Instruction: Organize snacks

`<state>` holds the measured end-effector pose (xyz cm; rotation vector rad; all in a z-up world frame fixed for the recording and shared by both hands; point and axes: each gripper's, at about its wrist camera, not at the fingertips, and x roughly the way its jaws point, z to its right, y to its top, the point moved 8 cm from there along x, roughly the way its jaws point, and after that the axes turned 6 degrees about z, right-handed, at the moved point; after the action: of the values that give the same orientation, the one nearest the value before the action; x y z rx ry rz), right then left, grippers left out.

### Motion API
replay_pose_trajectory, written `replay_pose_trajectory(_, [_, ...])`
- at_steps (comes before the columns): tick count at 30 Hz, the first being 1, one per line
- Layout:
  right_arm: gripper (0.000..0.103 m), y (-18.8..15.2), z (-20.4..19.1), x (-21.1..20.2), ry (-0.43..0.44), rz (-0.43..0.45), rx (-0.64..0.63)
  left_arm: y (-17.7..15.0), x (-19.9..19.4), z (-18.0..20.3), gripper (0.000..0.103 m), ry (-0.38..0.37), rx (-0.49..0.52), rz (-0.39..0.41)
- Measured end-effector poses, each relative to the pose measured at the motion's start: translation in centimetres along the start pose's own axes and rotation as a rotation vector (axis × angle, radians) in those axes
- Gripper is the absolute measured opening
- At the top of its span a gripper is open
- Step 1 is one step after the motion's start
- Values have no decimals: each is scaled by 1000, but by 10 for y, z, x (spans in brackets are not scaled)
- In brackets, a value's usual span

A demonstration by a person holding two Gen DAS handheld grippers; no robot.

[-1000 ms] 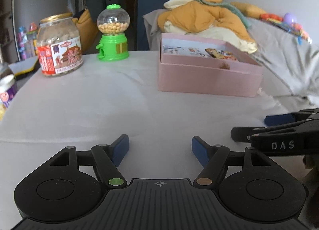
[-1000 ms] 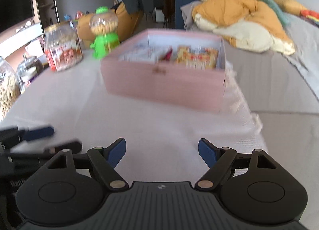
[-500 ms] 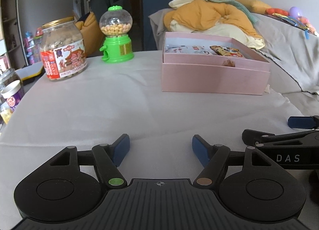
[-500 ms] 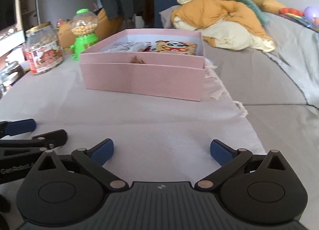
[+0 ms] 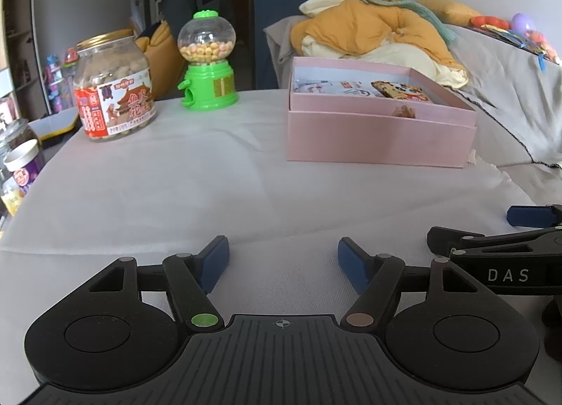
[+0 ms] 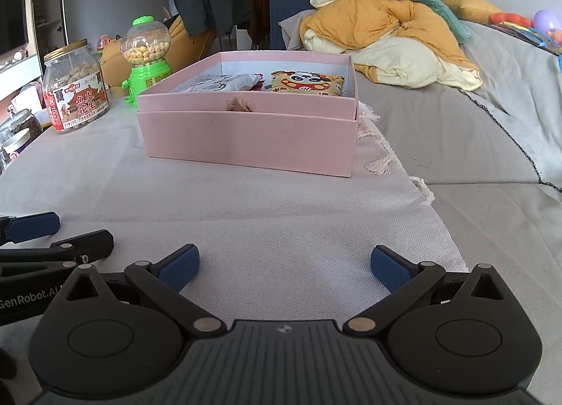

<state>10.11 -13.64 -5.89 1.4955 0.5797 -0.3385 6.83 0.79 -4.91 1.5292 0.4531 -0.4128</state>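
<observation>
A lived-in room with a grey-covered sofa and a heap of orange bedding lies behind a table spread with a white woven cloth [image 6: 267,201]. On it stands the open pink cardboard box [image 6: 253,138], already holding flat snack packets [image 6: 307,84]. From the right gripper [image 6: 284,266] the box lies at about twelve o'clock, its long side running across the view and nearly square to the fingers. From the left gripper [image 5: 282,257] it sits near one o'clock, so the right hand looks the nearer. Both grippers stand spread wide with nothing between their blue pads. The clear plastic peanut jar with a gold lid [image 5: 114,85] and the green gumball dispenser [image 5: 207,61] stand at ten to eleven o'clock of the left gripper, likely its to fetch.
</observation>
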Motion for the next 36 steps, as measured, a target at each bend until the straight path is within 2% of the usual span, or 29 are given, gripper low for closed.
replay_pose_trajectory(36, [103, 0, 0, 0, 0, 0, -1, 0, 0, 2, 76, 1, 9, -1])
